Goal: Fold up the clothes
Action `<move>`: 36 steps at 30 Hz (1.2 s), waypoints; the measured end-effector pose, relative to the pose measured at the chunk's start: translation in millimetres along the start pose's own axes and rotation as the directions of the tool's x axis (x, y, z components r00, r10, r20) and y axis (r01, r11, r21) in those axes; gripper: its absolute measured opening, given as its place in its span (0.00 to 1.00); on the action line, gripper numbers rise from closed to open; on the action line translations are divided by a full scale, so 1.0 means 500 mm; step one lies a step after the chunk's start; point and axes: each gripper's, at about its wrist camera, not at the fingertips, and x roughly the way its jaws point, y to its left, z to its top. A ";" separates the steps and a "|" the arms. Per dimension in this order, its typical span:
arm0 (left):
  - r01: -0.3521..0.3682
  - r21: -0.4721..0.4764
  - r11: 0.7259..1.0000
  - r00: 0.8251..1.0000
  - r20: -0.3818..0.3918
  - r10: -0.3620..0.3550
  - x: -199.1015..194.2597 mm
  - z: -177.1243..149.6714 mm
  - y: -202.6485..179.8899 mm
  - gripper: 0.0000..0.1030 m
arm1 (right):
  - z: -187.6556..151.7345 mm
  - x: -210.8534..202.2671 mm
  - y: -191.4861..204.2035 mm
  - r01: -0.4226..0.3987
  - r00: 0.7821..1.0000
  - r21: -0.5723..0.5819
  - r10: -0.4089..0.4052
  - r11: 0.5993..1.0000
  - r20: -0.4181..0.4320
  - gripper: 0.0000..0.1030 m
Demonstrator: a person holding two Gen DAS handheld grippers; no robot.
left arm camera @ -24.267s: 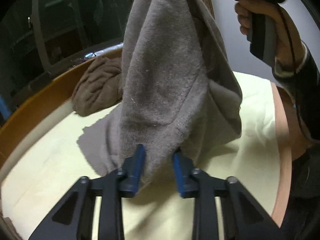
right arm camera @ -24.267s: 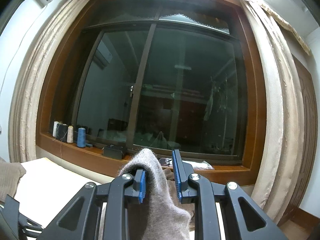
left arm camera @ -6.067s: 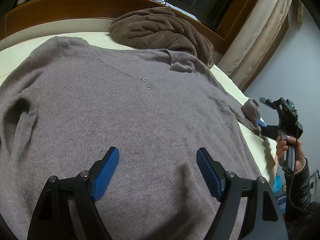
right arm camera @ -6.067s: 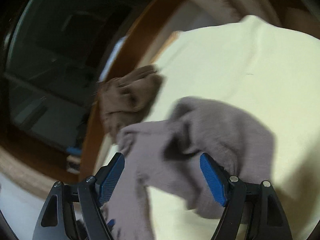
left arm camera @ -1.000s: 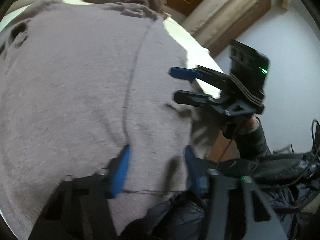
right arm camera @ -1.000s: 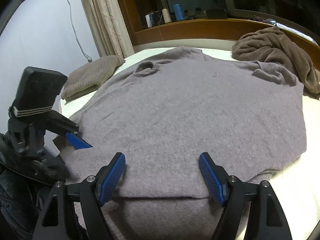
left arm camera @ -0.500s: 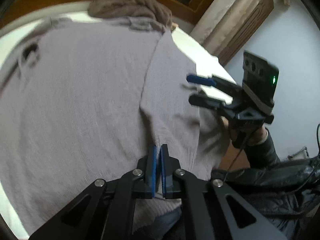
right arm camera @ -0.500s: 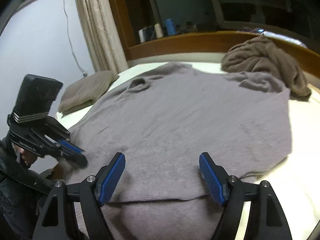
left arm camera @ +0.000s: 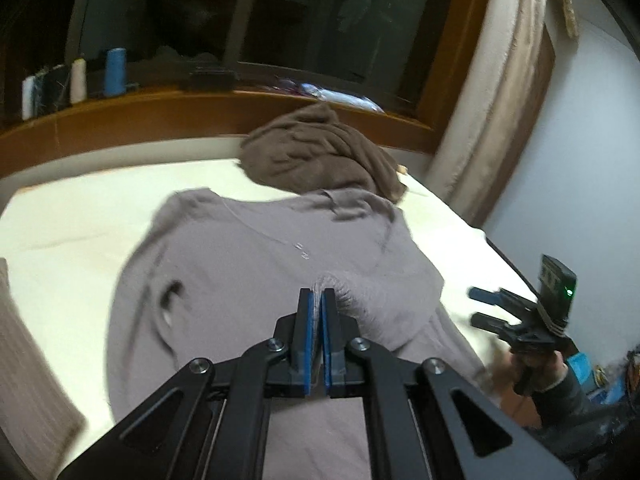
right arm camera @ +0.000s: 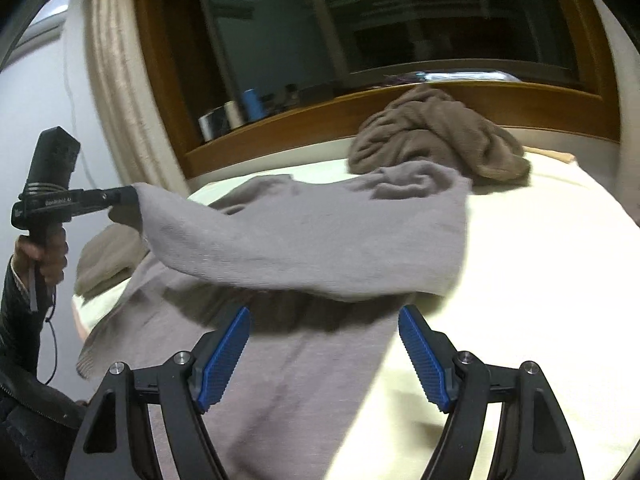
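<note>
the left gripper (left arm camera: 319,300) is clamping its jaws on a lifted edge of the grey sweater (right arm camera: 312,236), which is draping soft, light and limp. the right gripper (right arm camera: 324,344) is hovering with jaws apart; a hem or corner looks the surest hold.

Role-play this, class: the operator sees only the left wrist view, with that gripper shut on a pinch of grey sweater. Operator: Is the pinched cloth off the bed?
Observer: Yes. In the right wrist view the grey sweater hangs from the left gripper as a raised flap, with shadow beneath it.
Operator: Is the right gripper holding anything?
Observer: No. The right gripper is open and empty, above the part of the sweater that lies flat.
</note>
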 end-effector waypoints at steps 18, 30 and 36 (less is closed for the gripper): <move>-0.025 -0.074 0.997 0.999 0.037 0.028 0.038 0.098 0.105 0.04 | 0.214 0.161 -0.125 0.284 0.952 -0.049 -0.288 0.957 -0.105 0.76; -0.033 -0.104 0.994 0.999 0.039 0.037 0.081 0.148 0.148 0.04 | 0.232 0.356 -0.169 0.200 0.940 -0.046 -0.205 0.979 -0.271 0.42; -0.037 -0.119 0.992 0.998 0.043 0.043 0.113 0.170 0.181 0.04 | 0.248 0.295 -0.182 0.403 0.896 -0.148 -0.422 0.903 -0.137 0.30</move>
